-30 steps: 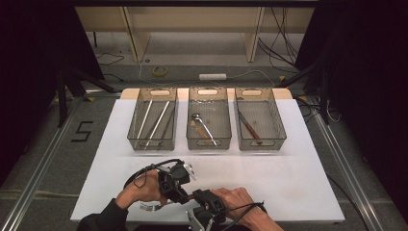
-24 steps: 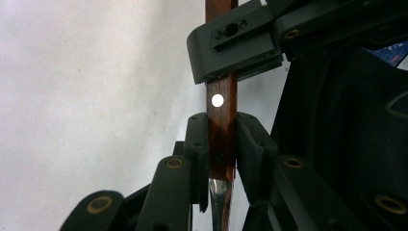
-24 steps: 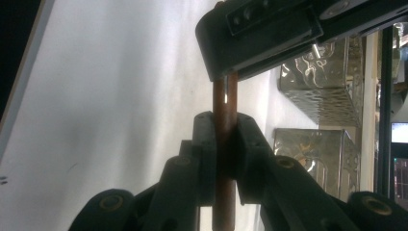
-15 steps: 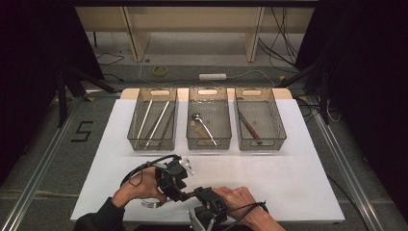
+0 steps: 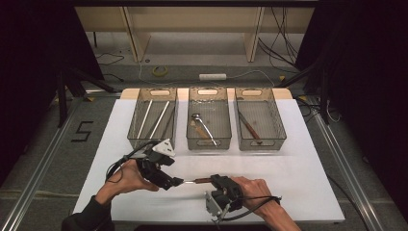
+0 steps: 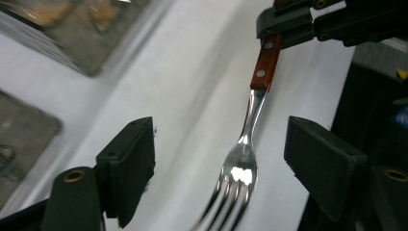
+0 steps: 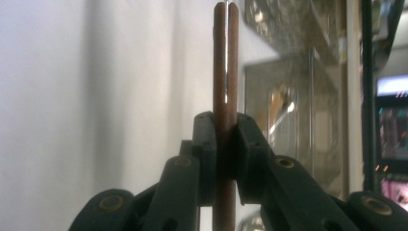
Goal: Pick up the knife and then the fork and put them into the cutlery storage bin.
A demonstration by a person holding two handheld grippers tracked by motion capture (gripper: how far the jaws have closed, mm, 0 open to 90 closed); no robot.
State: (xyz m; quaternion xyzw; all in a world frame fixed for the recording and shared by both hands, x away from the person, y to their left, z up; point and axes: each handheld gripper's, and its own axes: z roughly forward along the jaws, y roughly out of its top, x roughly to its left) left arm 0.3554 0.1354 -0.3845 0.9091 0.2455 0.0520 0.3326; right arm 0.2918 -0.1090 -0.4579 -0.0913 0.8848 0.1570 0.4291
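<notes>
1. The left gripper (image 5: pixel 177 182) is over the near part of the white table (image 5: pixel 298 159), left of centre. Its jaws have just been opening and stand wide apart in the left gripper view, with the tines of the fork (image 6: pixel 243 166) between them and neither pad touching it.
2. The fork lies level just above the table between the two grippers, with its metal tines to the left and its brown wooden handle (image 5: pixel 203 180) to the right.
3. The right gripper (image 7: pixel 225 144) is near centre and pinches the handle edge-on between closed pads.
4. Three wire baskets stand in a row at the far side: the left basket (image 5: pixel 153 118) holds pale chopsticks, the middle basket (image 5: pixel 208 118) holds metal utensils, and the right basket (image 5: pixel 260 118) holds a brown-handled utensil.
</notes>
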